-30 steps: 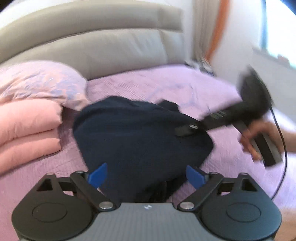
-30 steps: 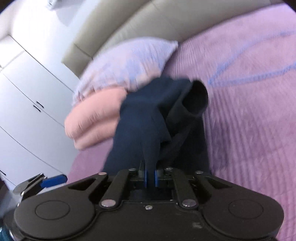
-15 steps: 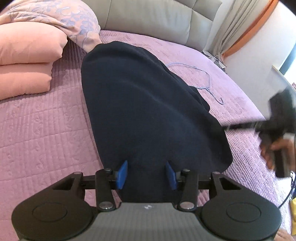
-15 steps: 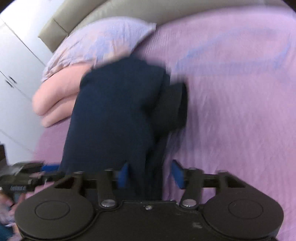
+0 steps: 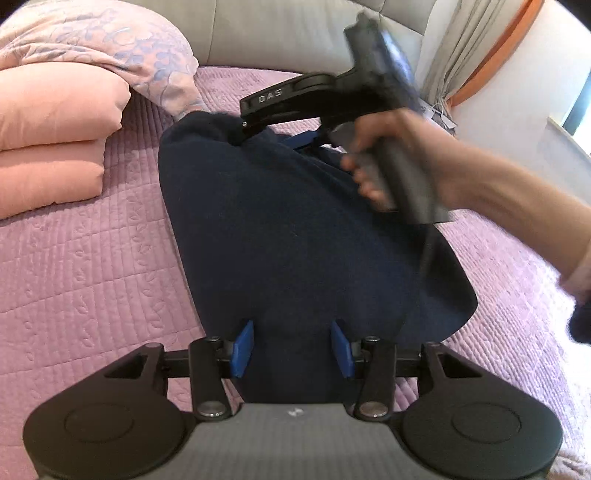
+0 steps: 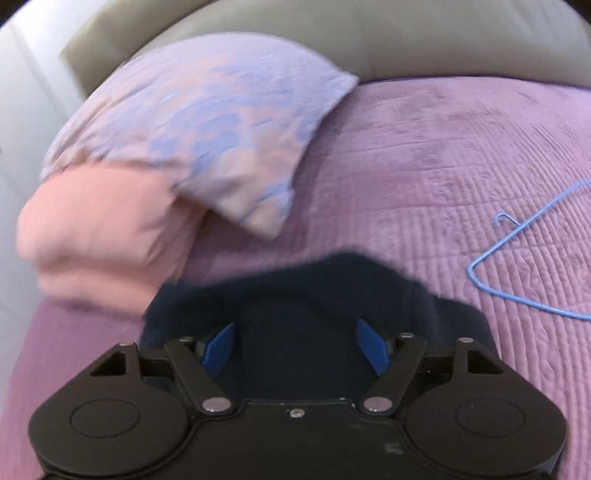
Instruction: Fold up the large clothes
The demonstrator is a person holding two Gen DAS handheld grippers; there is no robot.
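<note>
Press the navy garment (image 5: 295, 236) flat on the purple bedspread (image 5: 92, 266) before you take the next fold, pinching only its top layer. Your left gripper (image 5: 291, 345) hovers over its near edge, blue pads spread apart; your right gripper (image 6: 295, 345) reaches over the far end, likewise spread and empty.

The left wrist view looks down from just above the near end of the dark navy garment (image 5: 295, 236), facing up the bed toward the grey headboard (image 5: 295, 33) at the top of the frame. The right gripper (image 5: 280, 142) crosses its upper right. The right wrist view sits lower and closer over the garment's far end, facing the same headboard. Both share the floral pillow (image 6: 207, 125) and pink folded duvet (image 5: 51, 129) at left.
</note>
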